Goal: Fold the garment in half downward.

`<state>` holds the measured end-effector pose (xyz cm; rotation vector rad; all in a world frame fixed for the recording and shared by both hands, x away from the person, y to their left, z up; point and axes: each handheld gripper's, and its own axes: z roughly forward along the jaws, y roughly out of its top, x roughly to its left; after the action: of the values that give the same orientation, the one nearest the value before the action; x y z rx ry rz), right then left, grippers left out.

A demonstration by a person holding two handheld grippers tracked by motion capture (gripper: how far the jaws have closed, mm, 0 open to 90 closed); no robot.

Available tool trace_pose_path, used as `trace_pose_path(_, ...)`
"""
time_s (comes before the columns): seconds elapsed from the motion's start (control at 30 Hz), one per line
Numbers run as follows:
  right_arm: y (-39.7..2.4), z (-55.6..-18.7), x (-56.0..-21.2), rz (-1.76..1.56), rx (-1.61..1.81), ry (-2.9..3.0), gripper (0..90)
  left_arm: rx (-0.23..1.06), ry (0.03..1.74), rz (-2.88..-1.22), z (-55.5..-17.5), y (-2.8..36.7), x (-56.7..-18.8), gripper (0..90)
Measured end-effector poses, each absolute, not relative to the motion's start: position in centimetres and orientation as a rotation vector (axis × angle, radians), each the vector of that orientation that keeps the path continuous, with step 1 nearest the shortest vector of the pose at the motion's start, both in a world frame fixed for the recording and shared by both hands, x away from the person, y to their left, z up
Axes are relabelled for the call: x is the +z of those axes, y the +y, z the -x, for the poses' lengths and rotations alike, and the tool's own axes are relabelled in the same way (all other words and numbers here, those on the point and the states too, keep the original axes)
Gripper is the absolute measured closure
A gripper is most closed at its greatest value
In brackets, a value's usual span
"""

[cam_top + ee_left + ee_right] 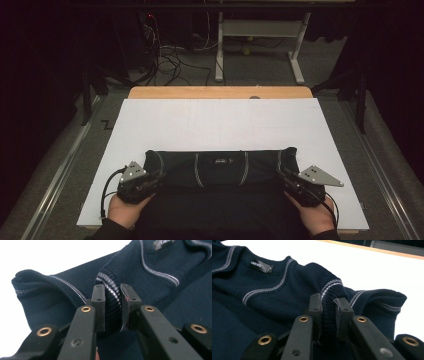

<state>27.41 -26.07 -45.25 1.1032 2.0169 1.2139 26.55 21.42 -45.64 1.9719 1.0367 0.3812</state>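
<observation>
On the left of the high view, the left gripper [150, 178] sits at one end of a dark navy sweater [220, 169] folded across the near part of the table, with the right gripper [289, 178] at the other end. The gripper views add what that view cannot: grey stripes on ribbed cuffs and, in the right gripper view, a black neck label [261, 266]. A white sheet [220, 122] covers the wooden table [220, 92]; beyond it lie grey carpet, tangled cables [170, 60] and a white desk frame [260, 35] in a dark room. The left gripper [112, 305] is clamped narrowly on a striped cuff [111, 293]. The right gripper [328, 312] likewise pinches the other striped cuff [329, 293].
</observation>
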Motion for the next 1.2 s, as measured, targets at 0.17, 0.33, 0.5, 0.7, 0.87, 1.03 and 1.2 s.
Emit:
trace_pose_path(0.17, -26.1, -25.6, -44.9, -1.072, 1.207, 2.024, 79.3, 0.363, 1.018, -1.957, -24.6, 21.5, -45.4, 72.1)
trace_pose_path(0.33, -26.4, -24.1, -44.7, -1.080, 1.218, 2.034, 79.3, 0.339, 1.027, -1.945, -23.0, 21.7, -45.5, 71.5)
trace_pose_path(0.5, -26.6, -22.6, -44.9, -1.090, 1.209, 2.052, 79.3, 0.351, 1.020, -1.950, -21.3, 21.9, -45.4, 71.2)
trace_pose_path(0.7, -26.4, -21.2, -45.2, -1.094, 1.173, 2.088, 79.0, 0.308, 1.045, -1.982, -20.7, 22.0, -46.2, 70.9)
trace_pose_path(0.87, -26.6, -21.3, -45.8, -1.155, 1.144, 2.141, 69.1, 0.292, 1.092, -2.039, -21.5, 21.9, -46.9, 48.0)
trace_pose_path(1.03, -27.3, -21.2, -44.9, -1.175, 1.188, 2.010, 46.3, 0.321, 1.082, -1.991, -21.8, 22.3, -46.1, 25.1)
trace_pose_path(1.2, -27.7, -22.8, -44.5, -1.210, 1.152, 1.948, 45.5, 0.339, 1.122, -1.946, -24.9, 22.8, -45.4, 23.1)
